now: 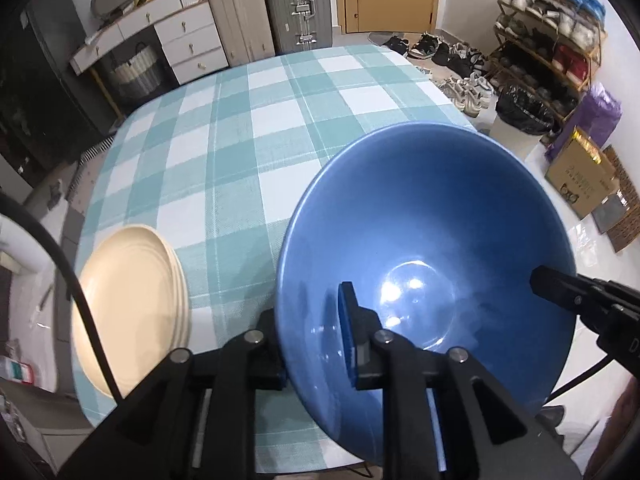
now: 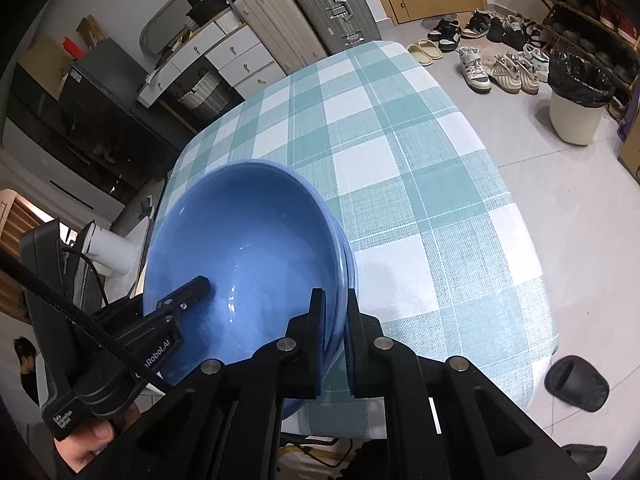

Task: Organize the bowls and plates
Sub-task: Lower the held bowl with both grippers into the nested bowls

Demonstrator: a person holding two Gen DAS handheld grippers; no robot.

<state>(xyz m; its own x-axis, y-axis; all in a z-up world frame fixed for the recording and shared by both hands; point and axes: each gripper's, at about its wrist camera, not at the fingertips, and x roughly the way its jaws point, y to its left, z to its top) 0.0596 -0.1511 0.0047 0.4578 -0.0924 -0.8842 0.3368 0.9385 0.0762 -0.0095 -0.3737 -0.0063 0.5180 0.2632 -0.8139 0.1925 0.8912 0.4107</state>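
Note:
A blue bowl (image 1: 432,216) sits near the front of the checked tablecloth (image 1: 224,152). In the right wrist view it is nested in a second blue bowl (image 2: 349,264), whose rim shows just below it. My left gripper (image 1: 308,308) straddles the bowl's left rim. Its inner pad (image 1: 347,320) stands clear of the wall, so it is open. My right gripper (image 2: 334,296) is shut on the right rim, and one of its fingers (image 1: 560,288) shows in the left wrist view. A stack of cream plates (image 1: 132,304) lies on the cloth left of the bowl.
Beyond the table's far edge stand suitcases (image 1: 296,4) and a white chest of drawers (image 1: 188,40). To the right are a shoe rack (image 1: 552,40), a lined bin (image 2: 576,96) and shoes on the floor. A black slipper (image 2: 576,384) lies by the table's near corner.

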